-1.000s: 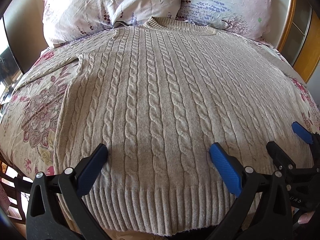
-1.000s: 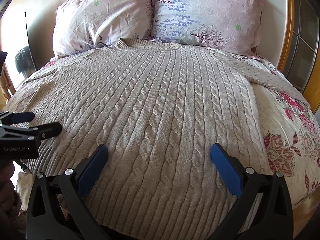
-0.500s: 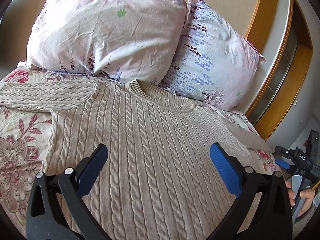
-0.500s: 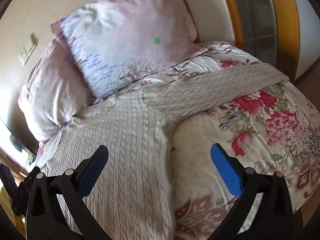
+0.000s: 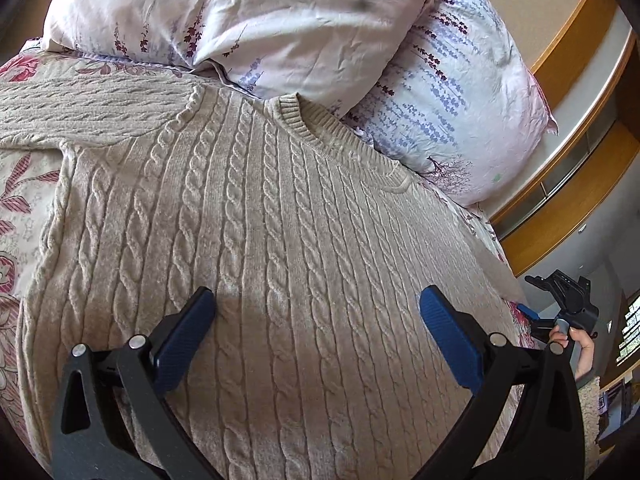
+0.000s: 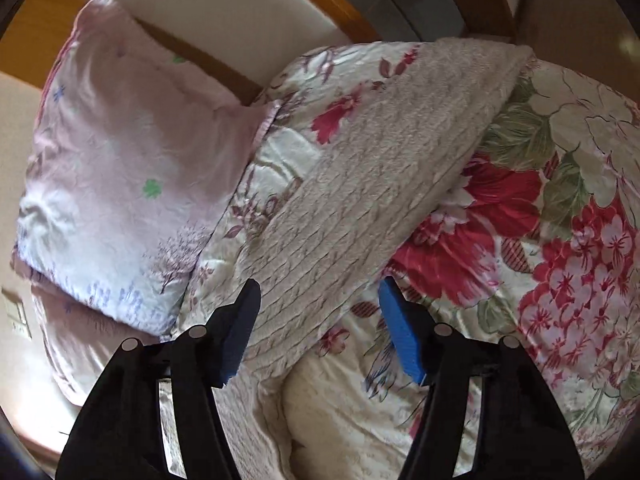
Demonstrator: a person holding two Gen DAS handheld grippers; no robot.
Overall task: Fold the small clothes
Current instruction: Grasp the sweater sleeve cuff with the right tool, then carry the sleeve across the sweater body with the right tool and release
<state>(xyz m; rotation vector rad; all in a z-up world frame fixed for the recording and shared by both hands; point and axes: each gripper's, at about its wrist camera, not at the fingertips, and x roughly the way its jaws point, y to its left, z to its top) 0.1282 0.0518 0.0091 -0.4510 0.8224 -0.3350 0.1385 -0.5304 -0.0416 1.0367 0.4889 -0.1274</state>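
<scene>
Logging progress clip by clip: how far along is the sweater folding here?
Done: the sweater lies flat on the floral bedspread; no fold shows. In hand: the right tongs are closing around its right sleeve, pads not yet pressing; the left tongs hover open over the body. Left: every fold.

Ahead of me two pale, crumpled pillows lean together: a pink one (image 5: 240, 20) and a lavender-sprigged one (image 5: 460, 92). A floral bedspread (image 6: 560, 240) with red blooms covers the bed, and an orange wooden frame (image 5: 576, 200) runs behind.
</scene>
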